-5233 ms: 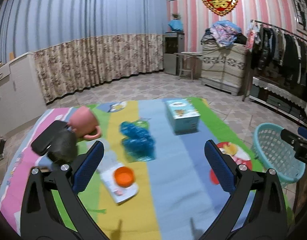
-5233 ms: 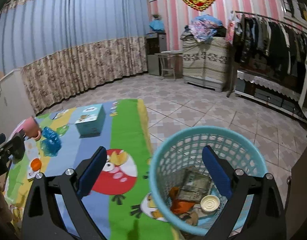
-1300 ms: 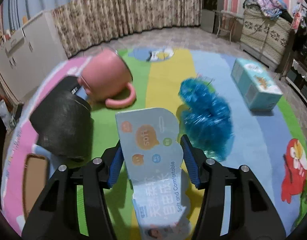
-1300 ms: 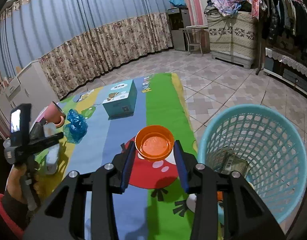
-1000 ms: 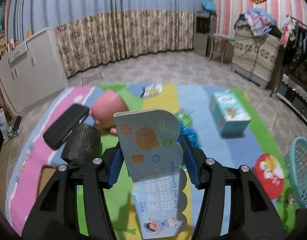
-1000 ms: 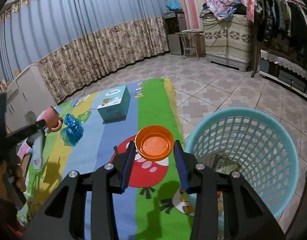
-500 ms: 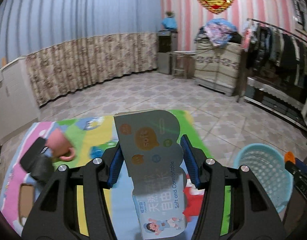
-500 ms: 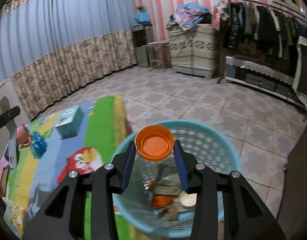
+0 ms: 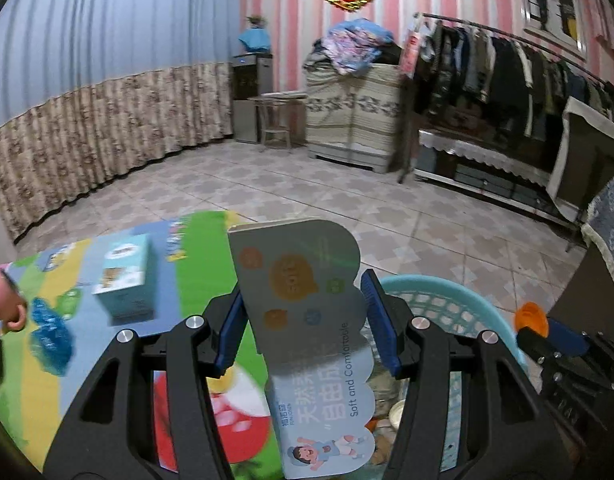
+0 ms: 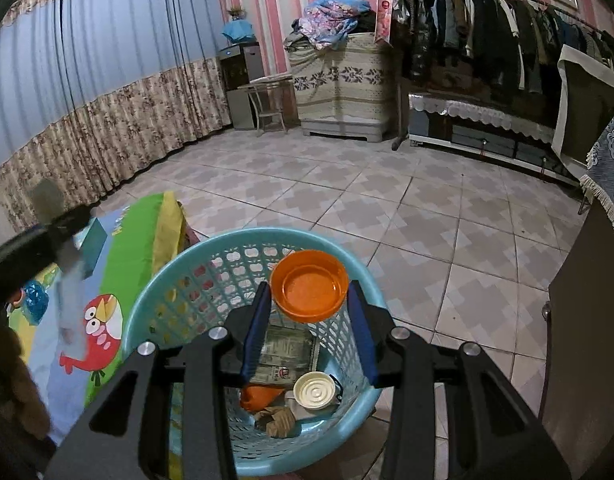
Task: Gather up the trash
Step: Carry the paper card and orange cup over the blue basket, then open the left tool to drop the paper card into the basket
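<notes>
Now orange lid (image 10: 309,286) between right jaws

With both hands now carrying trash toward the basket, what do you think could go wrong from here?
1. The right gripper holds the orange cap over the blue basket, toward its far wall; released there, it might bounce out.
2. The left gripper holds the flat paper package nearer the basket's mat-side rim; dropped now, it may catch the rim or land on the mat.
3. The grippers are close and could bump.
</notes>
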